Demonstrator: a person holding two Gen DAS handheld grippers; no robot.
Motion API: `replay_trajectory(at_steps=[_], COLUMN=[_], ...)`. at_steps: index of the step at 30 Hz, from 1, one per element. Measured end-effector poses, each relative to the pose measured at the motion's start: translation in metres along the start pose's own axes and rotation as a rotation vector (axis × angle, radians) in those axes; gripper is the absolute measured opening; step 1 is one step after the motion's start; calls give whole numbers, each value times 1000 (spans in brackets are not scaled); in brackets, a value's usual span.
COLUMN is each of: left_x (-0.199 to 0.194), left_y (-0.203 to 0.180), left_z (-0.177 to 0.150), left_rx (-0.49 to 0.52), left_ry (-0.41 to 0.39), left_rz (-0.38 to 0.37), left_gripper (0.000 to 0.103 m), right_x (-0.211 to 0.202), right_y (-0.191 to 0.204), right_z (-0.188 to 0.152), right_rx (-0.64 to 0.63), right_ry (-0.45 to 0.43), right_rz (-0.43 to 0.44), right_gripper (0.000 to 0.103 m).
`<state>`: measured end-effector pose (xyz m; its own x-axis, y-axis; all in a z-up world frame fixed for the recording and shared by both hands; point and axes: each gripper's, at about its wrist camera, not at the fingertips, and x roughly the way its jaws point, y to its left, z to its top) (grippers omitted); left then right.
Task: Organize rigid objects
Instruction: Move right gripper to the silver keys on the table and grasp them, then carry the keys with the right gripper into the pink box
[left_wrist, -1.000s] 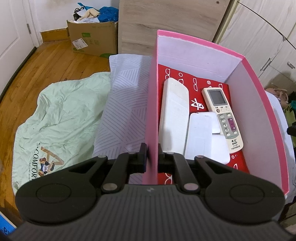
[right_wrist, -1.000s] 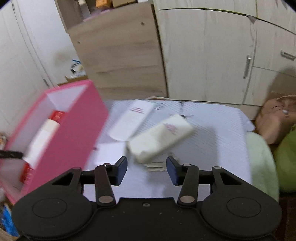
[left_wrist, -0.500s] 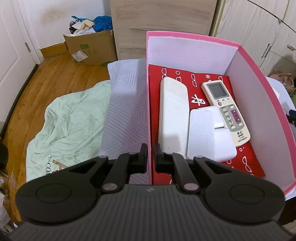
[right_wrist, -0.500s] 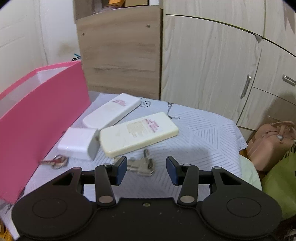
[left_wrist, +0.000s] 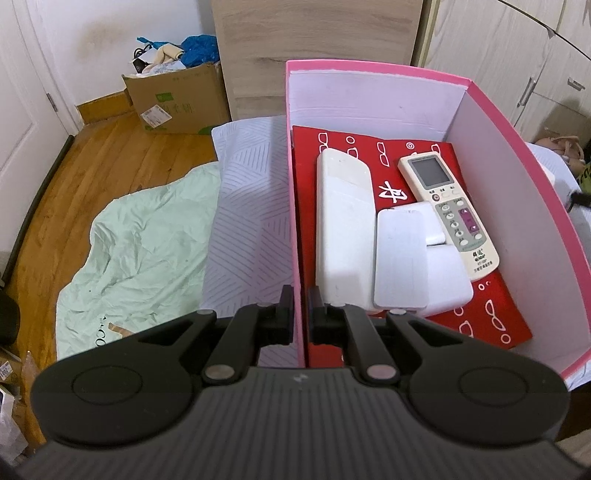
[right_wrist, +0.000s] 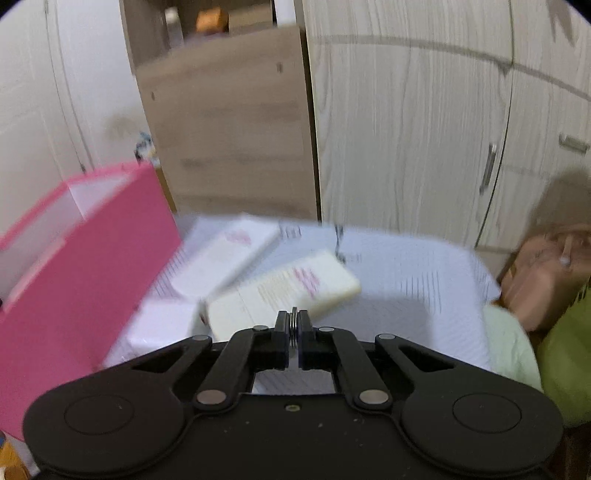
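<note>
My left gripper (left_wrist: 300, 310) is shut on the left wall of the pink box (left_wrist: 293, 229). Inside the box lie a long white case (left_wrist: 343, 229), a white remote (left_wrist: 447, 210), a white flat device (left_wrist: 402, 262) and a white adapter under it, on red paper. My right gripper (right_wrist: 294, 328) is shut on a thin metal keyring, seen edge-on between the pads, lifted above the white cloth. A cream power bank (right_wrist: 288, 291), a white long box (right_wrist: 229, 258) and a small white box (right_wrist: 162, 325) lie on the cloth. The pink box (right_wrist: 85, 273) stands at the left there.
A light patterned cloth (left_wrist: 247, 206) covers the surface, with a green sheet (left_wrist: 140, 251) on the wooden floor to the left. A cardboard box (left_wrist: 177, 99) stands at the back. Wardrobe doors (right_wrist: 406, 129) rise behind; a tan bag (right_wrist: 546, 273) sits at right.
My right gripper closed on the keys that lay on the cloth and lifted them; its view is now blurred by motion. My left gripper still holds the box wall, shifted slightly.
</note>
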<state>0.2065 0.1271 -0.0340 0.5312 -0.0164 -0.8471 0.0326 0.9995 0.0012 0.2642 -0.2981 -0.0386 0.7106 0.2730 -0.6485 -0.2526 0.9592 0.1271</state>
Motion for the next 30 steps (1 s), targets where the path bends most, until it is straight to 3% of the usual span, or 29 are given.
replay_trajectory(at_steps=[12,23,30], left_x=[1,0,-1], left_y=[-9,-8,-6], left_z=[1,2,3], left_rx=[21,4,-4], left_ry=[10,20,23], left_rz=[28,24,26], left_gripper=[7,7,7], right_x=[-75,-107,-83], right_y=[50,116,155], right_z=[30,35,40], right_rx=[-26,-83,-107], right_ry=[-205,-221,-176], right_rz=[169,391,521], right_gripper=[5,5,5])
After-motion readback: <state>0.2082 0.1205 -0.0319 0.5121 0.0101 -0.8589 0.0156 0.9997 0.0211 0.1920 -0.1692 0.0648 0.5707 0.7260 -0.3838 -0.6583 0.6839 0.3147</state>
